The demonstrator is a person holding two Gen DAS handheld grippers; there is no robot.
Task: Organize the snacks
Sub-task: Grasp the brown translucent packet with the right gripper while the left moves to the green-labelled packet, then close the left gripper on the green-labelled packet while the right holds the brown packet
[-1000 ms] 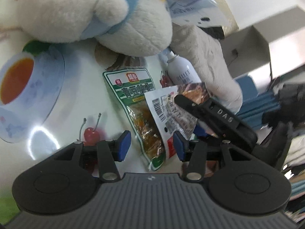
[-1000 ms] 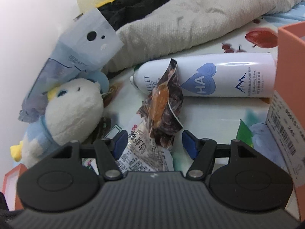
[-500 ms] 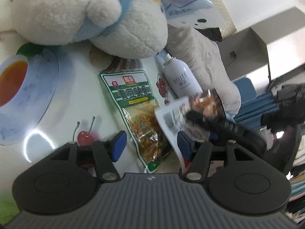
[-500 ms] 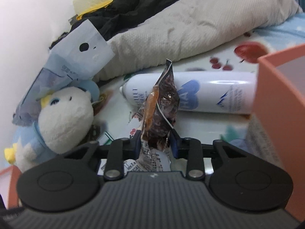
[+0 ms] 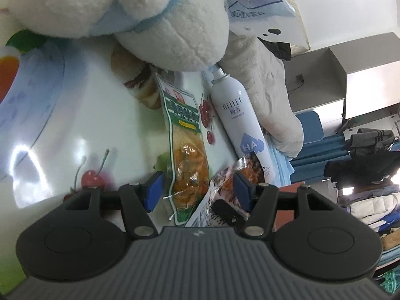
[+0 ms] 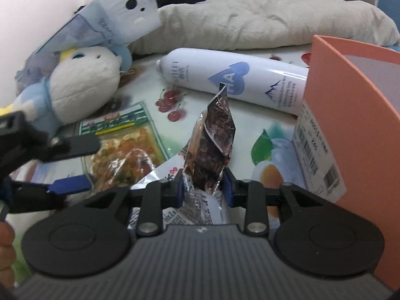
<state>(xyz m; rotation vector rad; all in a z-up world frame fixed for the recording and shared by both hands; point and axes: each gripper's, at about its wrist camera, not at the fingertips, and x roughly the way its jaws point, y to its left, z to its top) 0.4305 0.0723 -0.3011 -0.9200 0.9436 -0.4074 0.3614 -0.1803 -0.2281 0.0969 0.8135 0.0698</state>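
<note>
- Tablecloth (image 5: 75, 130), white with printed cherries and a teacup, carries everything.
- Beige folded cloth (image 6: 262, 17) lies at the far edge, black fabric behind it.
- Orange box (image 6: 350, 115) stands at right in the right wrist view, barcode label on its near wall; the inside is not visible, so contents cannot be told.
- Plush toy (image 6: 82, 85), white and light blue, lies on its side at left, a pale blue paper pack (image 6: 112, 22) leaning above it.
- White spray can (image 6: 232, 80) with a blue "HA" heart lies flat between the cloth and the snacks, its base end next to the orange box.
- Green snack bag (image 5: 186, 150), clear window showing orange-yellow pieces, lies flat on the tablecloth near the can, apart from it.
- Right gripper (image 6: 203, 186): jaws have just been closing, now narrow and clamped on the dark snack packet (image 6: 215, 135), which stands upright from between the pads, lifted off the cloth, close to the orange box.
- Left gripper (image 5: 196, 190): jaws have just been opening, now about half wide, nothing gripped; the lower end of the green snack bag sits in the gap, pads clear of it.
</note>
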